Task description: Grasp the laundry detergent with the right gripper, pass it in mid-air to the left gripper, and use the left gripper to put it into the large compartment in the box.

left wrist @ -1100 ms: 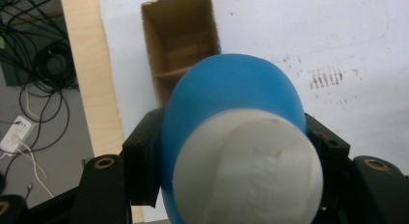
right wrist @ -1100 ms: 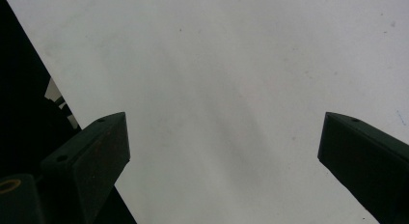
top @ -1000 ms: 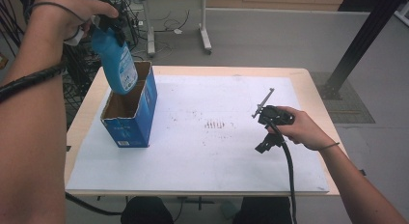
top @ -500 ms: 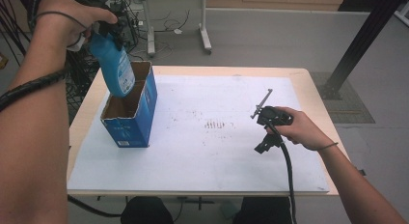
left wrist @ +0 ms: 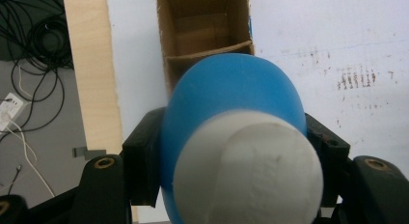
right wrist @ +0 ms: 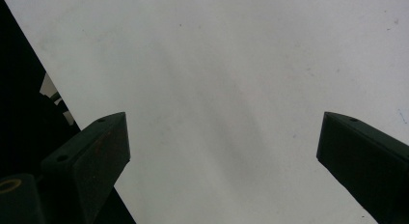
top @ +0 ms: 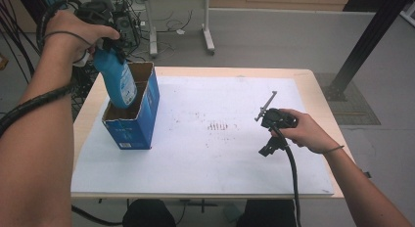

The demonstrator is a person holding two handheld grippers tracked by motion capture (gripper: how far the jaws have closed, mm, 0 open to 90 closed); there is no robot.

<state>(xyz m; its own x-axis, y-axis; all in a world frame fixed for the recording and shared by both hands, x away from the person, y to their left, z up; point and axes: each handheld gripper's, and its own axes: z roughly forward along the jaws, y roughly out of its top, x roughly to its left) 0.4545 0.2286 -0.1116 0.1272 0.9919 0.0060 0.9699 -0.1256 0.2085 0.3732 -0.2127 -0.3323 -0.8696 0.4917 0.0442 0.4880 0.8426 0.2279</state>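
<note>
blue bottle (top: pixel 117 80) lowered into box (top: pixel 142 124), left hand-held gripper (left wrist: pixel 236 151) clamping it (right (right wrist: pixel 222 151) wide open, idle).

Each tool (right wrist: pixel 222 156) is showing two black jaws with brass-ringed screw holes; a black cable (top: pixel 292 178) is trailing from the right tool (top: pixel 272 120).

One blue bottle (top: pixel 117 80) with one white cap (left wrist: pixel 248 168) is counted. One blue cardboard box (top: pixel 133 120) with two compartments is noted. Two handheld grippers are seen: left (top: pixel 100 14), right (top: pixel 274 120). One white sheet (top: pixel 210 139) is laid over one wooden table (top: pixel 320 92).
</note>
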